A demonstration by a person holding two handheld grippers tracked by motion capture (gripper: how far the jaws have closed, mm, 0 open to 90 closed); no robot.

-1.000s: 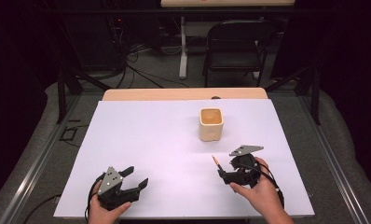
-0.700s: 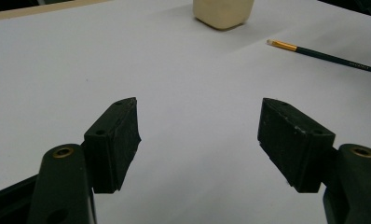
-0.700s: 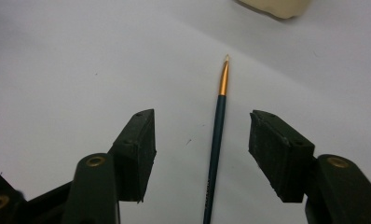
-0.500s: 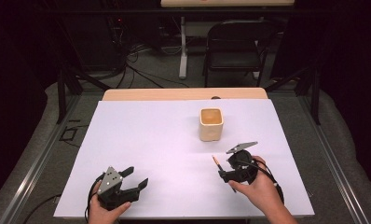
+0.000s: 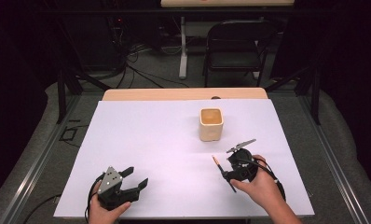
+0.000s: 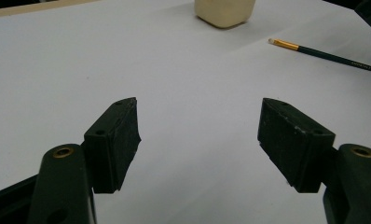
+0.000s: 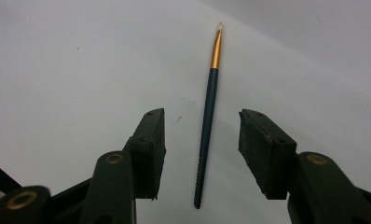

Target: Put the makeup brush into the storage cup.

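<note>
Between the right gripper's [image 7: 200, 149] closing, not yet touching jaws lies the paintbrush [image 7: 207, 116]. Centre on its dark handle before clamping. At lower left of the high view, the left gripper [image 5: 130, 179] rests, jaws parted and empty.

Paintbrush [image 7: 207, 121] — glossy shaft, brass-coloured ferrule

A black folding chair [image 5: 237, 49] stands beyond the white-covered table [image 5: 146, 140], cables [image 5: 141, 70] on the floor.
</note>
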